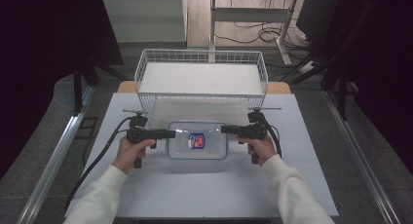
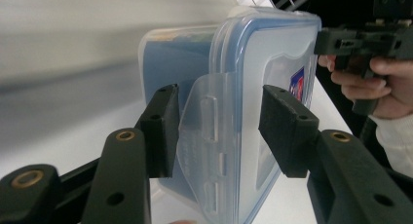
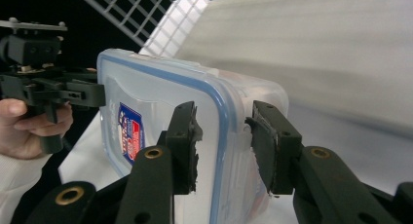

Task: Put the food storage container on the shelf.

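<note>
Pale grey tabletop is seen under a clear plastic food container with a blue-rimmed lid, set at its middle, just near of a white wire basket. Its left latch flap is straddled by the spread jaws of the left hand-held gripper. The right hand-held gripper is spread around the container's right rim.

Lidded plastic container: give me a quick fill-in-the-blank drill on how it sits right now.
1. The container has a lid rimmed in ____.
2. Behind it on the table stands a white wire ____.
3. The left gripper has its jaws on either side of the lid's side ____.
4. The right gripper is at the container's ____ end.

Missing: blue; basket; latch; right
</note>
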Tool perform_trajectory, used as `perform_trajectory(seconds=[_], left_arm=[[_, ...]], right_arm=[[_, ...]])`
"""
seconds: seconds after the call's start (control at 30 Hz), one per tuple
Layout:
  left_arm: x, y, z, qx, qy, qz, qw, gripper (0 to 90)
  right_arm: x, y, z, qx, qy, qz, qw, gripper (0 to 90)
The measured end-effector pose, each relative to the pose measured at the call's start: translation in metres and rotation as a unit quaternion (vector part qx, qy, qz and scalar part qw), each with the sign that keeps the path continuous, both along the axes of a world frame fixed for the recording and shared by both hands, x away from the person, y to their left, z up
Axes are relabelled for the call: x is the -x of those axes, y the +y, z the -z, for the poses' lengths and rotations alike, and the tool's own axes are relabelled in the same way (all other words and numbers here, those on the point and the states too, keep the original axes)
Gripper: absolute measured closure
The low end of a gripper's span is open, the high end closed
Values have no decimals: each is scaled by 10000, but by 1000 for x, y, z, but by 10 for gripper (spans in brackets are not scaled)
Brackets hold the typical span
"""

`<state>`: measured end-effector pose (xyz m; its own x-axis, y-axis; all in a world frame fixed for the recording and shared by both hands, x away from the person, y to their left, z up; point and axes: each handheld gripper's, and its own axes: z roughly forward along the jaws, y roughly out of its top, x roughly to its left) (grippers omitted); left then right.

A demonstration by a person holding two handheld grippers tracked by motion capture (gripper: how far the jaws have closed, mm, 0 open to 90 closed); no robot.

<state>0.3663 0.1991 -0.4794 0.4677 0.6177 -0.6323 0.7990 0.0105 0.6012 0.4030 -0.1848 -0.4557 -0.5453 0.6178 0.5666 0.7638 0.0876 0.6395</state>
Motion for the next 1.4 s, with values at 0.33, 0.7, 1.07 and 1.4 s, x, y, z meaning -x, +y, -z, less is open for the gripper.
perform_trajectory(seconds=[0.33,0.7,1.07,1.4], left_arm=[[-26,-3,5,146,46,-131,9998,509],[-36,-2,18,362,-17,-300,9989,510],[-44,-1,28,482,134,-525,9974,495],[-45,-1,32,172,99,-579,9981,397]], right_arm=[[-30,1,0,29,-15,234,9997,625],[-32,-2,9,-19,-246,407,9989,629],[-31,3,24,-273,-250,956,9947,606],[-27,2,28,61,-410,949,9946,479]])
